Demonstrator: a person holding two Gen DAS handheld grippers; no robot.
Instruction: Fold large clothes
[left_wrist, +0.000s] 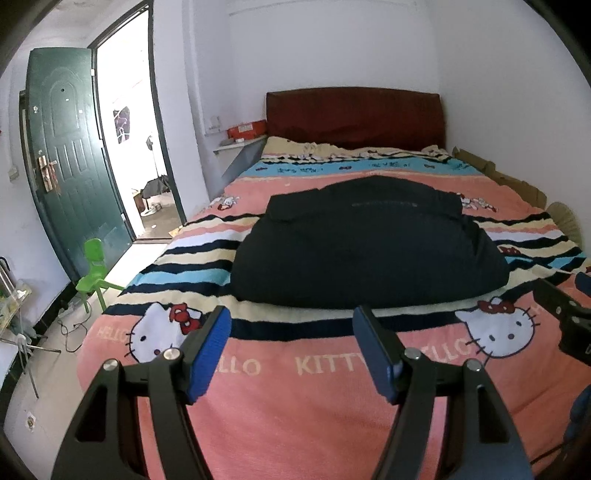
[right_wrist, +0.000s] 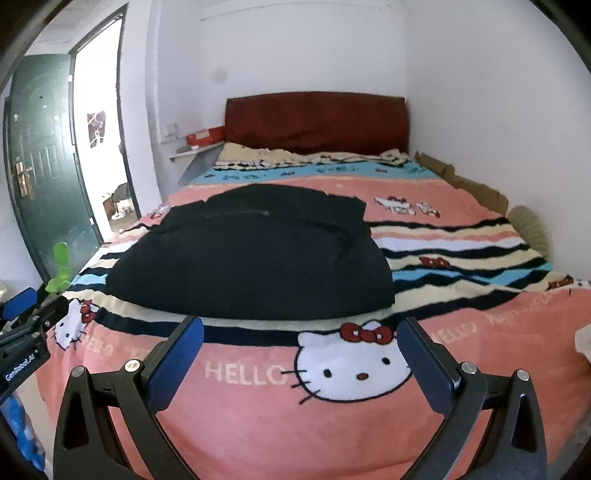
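Observation:
A large black garment (left_wrist: 365, 243) lies folded in a thick bundle in the middle of the bed; it also shows in the right wrist view (right_wrist: 255, 258). My left gripper (left_wrist: 291, 321) is open and empty, hovering over the pink Hello Kitty blanket (left_wrist: 295, 406) just short of the garment's near edge. My right gripper (right_wrist: 301, 330) is open and empty, also over the blanket (right_wrist: 258, 424) just before the garment's near edge. The right gripper shows at the right edge of the left wrist view (left_wrist: 565, 310); the left gripper shows at the left edge of the right wrist view (right_wrist: 26, 314).
A red headboard (left_wrist: 354, 114) stands at the far end against the white wall. An open green door (left_wrist: 70, 158) and a small green chair (left_wrist: 94, 273) are on the left, with cables on the floor. Cardboard (left_wrist: 498, 173) lines the bed's right side.

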